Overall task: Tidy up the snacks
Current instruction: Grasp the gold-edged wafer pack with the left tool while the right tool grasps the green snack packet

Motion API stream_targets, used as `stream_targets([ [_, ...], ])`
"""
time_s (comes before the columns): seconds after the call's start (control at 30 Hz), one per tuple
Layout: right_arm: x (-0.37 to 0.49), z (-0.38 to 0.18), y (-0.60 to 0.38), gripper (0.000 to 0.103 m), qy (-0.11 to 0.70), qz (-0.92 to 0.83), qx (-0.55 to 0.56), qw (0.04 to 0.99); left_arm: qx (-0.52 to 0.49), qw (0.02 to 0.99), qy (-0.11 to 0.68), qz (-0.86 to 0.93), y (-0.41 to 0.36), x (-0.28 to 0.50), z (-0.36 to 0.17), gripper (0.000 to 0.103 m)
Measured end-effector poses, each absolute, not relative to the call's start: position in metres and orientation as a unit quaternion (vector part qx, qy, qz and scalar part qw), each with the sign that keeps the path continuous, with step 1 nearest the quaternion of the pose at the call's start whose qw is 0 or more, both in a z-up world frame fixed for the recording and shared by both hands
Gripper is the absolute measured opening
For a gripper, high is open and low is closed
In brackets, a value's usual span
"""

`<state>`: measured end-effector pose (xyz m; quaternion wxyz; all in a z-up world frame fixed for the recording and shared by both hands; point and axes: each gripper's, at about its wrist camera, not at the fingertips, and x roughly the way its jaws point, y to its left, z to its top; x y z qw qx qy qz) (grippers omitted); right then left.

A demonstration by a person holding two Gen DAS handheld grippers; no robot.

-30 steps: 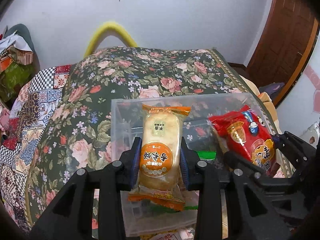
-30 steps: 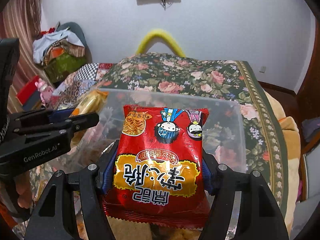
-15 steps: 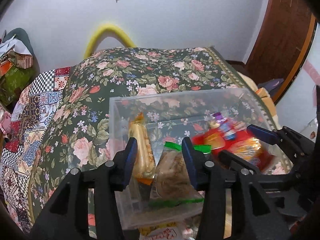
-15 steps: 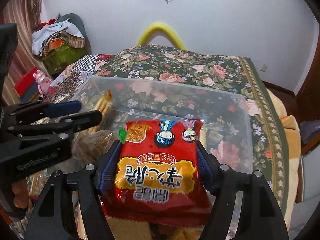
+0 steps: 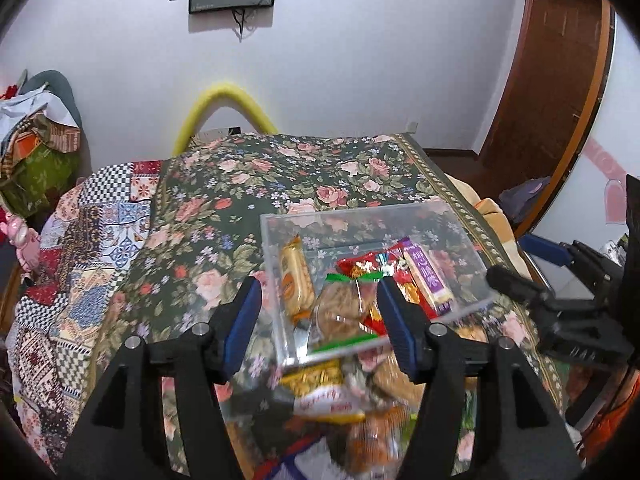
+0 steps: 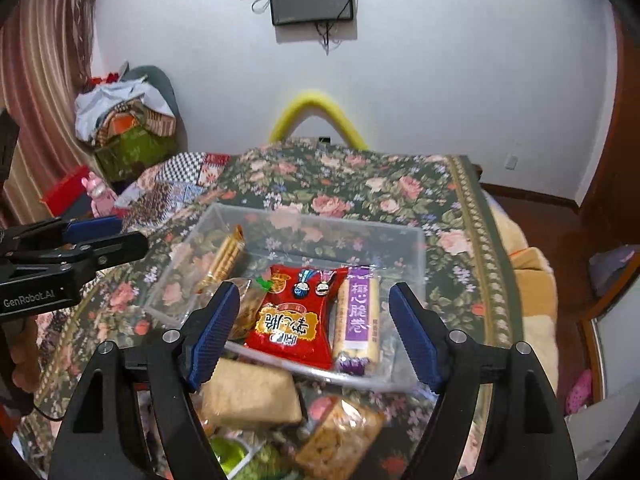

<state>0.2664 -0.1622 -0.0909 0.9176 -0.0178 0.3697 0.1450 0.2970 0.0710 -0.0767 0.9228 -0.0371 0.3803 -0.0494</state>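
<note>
A clear plastic bin (image 5: 460,224) (image 6: 420,252) stands on the floral tablecloth. Inside lie an orange rice-cracker pack (image 5: 295,280) (image 6: 225,258), a red noodle-snack bag (image 6: 298,320) (image 5: 356,268), a purple-labelled roll pack (image 6: 358,318) (image 5: 428,276) and a clear cookie bag with a green tie (image 5: 342,308). My left gripper (image 5: 320,320) is open and empty, held above the bin's near edge. My right gripper (image 6: 316,324) is open and empty above the bin. The right gripper also shows in the left wrist view (image 5: 560,280).
Loose snack packs lie on the table in front of the bin: a beige cracker pack (image 6: 252,396), an orange-brown pack (image 6: 340,436) and a yellow-red pack (image 5: 324,392). A patchwork cloth (image 5: 80,248) covers the left side. The table edge runs at the right (image 6: 492,264).
Both grippers opened and let go: the rice-cracker pack and the red noodle bag now lie in the bin. Both grippers pulled back and up from the bin.
</note>
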Motion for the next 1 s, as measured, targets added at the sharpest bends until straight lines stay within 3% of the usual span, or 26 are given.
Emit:
stream_targets([
  [0.27, 0.224, -0.085, -0.172, 0.078, 0.359, 0.144, -0.013, 0.922, -0.025, 0.922, 0.385, -0.044, 0.079, 0.242, -0.078, 0.063],
  [0.57, 0.187, -0.106, -0.180, 0.079, 0.384, 0.138, -0.023, 0.913, -0.045, 0.902, 0.430, -0.023, 0.101, 0.198, -0.122, 0.066],
  [1.0, 0.173, -0.183, -0.191, 0.083, 0.484, 0.134, 0.011, 0.864, -0.062, 0.863, 0.500, 0.017, 0.146, 0.173, -0.202, 0.066],
])
